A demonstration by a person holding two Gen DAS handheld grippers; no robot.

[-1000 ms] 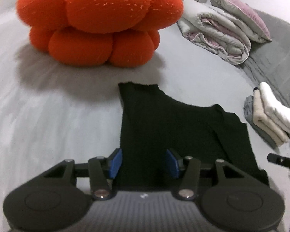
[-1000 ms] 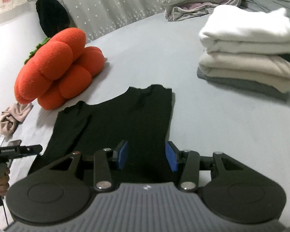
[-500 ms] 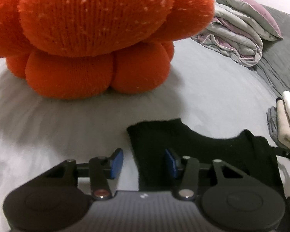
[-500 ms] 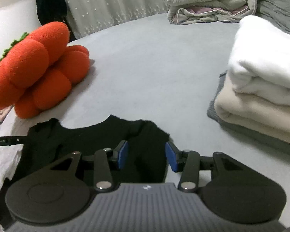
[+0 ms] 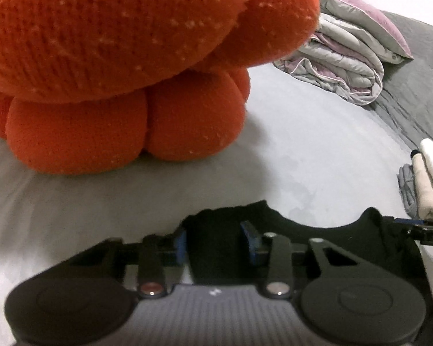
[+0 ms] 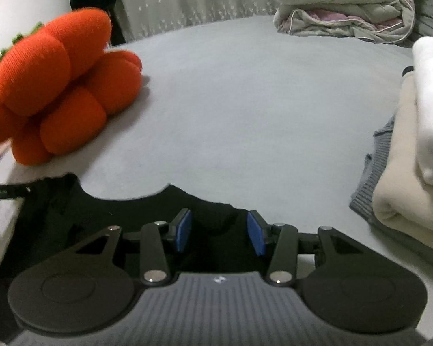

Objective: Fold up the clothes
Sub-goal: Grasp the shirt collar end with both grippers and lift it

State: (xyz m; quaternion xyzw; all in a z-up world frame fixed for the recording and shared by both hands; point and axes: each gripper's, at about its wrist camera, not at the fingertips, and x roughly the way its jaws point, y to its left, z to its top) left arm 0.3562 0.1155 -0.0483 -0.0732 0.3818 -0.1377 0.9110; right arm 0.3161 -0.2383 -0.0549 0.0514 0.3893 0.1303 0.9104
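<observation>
Left claw (image 5: 215, 243) and right claw (image 6: 218, 232) both spread, over black garment (image 6: 130, 216) on bed (image 6: 245, 101); orange plush cushion (image 5: 115, 72) at 11 o'clock.

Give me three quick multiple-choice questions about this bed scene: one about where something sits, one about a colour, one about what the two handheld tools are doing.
1. Where is the stack of folded clothes, seen from the right tool?
A. To the right of the black garment
B. On top of the orange cushion
C. Under the rolled duvet

2. What colour are the pads on the tool fingers?
A. Red
B. Blue
C. Yellow

3. What state are the left tool and right tool in?
A. Both clamped flat shut
B. One open, one shut
C. Both open, with the black garment between the fingers

Answers:
1. A: the stack lies on the bed at the right edge, apart from the garment.
2. B: blue pads line both tools.
3. C: a clear gap shows in each view.
</observation>
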